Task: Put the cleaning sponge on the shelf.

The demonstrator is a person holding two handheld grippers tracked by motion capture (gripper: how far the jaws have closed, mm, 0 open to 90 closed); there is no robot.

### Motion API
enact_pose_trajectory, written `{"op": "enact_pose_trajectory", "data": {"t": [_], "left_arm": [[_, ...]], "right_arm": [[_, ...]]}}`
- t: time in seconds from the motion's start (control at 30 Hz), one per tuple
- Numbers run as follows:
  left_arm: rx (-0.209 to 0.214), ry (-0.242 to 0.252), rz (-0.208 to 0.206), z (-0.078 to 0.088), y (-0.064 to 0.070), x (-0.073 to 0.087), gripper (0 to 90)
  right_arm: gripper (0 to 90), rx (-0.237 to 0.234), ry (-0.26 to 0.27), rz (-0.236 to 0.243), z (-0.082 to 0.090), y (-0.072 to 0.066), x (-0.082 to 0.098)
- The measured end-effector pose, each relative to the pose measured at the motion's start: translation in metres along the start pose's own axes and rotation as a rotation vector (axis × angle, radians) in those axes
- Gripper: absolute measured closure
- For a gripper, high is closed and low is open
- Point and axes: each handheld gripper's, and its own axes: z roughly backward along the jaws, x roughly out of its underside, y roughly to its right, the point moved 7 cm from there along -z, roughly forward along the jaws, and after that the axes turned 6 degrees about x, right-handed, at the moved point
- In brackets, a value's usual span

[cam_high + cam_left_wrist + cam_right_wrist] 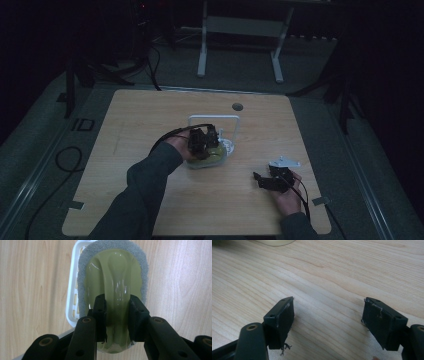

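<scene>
- Left gripper (117, 312) jaws clamp the olive scrubber (113, 282) by its raised handle ridge, over the white tray (72, 290) mid-table.
- Right gripper (328, 322) jaws wide, empty, parked near the table's (150, 210) right edge, clear of the work.

I am finding no lettering, brand, number or sign that I can read anywhere on the tabletop (150, 120) or on the things lying on it. I am seeing a pale outlined mark on the floor beside its far left corner (82, 124); it may be a pair of characters, but the dim view is keeping me from reading it.
</scene>
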Motion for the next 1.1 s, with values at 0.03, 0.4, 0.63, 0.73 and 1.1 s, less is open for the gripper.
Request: {"op": "enact_pose_trajectory", "data": {"t": [0.03,0.4,0.63,0.73,1.1], "left_arm": [[0.0,0.004,0.001,0.0,-0.001,-0.001,71.5],[-0.001,0.002,0.01,-0.003,-0.006,-0.001,71.5],[0.003,0.01,0.006,-0.005,-0.007,-0.004,71.5],[0.002,0.012,0.009,-0.005,-0.008,-0.006,71.5],[-0.016,0.015,-0.006,0.002,-0.012,-0.012,71.5]], "right_arm": [[25.1,0.0,-0.001,-0.001,0.0,0.0,0.0],[25.1,0.0,0.0,0.001,0.0,0.0,0.0],[25.0,0.0,0.0,0.001,0.0,0.0,0.0],[25.0,0.0,0.001,0.001,0.0,0.0,0.0],[25.0,0.0,0.0,0.001,0.0,0.0,0.0]]}}
